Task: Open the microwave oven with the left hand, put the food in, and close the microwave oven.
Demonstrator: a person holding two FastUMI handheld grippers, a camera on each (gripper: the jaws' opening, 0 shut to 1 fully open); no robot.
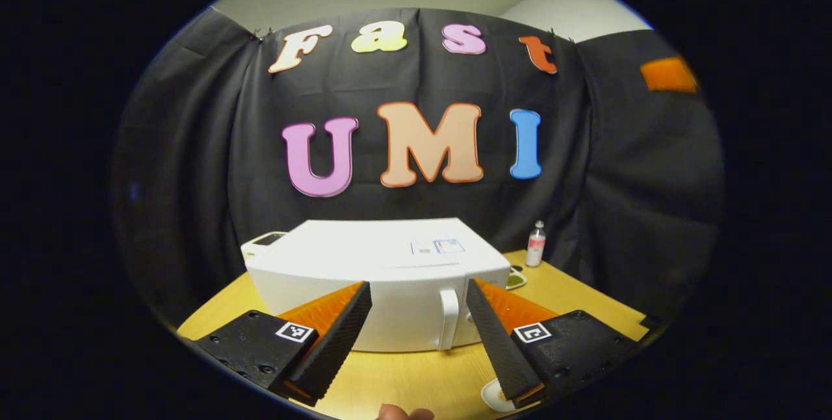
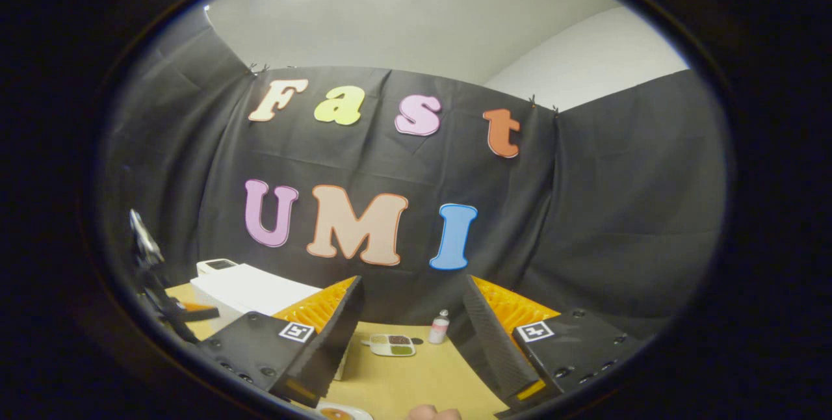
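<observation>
Since door handle [image 1: 448,318] stands upright straight ahead betw. left gripper [image 1: 418,335] fingers, nothing held, jaws wide, left is nearer hand for pull. Plate [image 1: 495,396] w/ food by its right finger. Right gripper [image 2: 411,339] wide too, empty. 1 microwave [image 1: 383,270] mid-bench [image 1: 416,374], door shut. Beyond: 1 tray [image 2: 392,344], 1 bottle [image 1: 535,244].
</observation>
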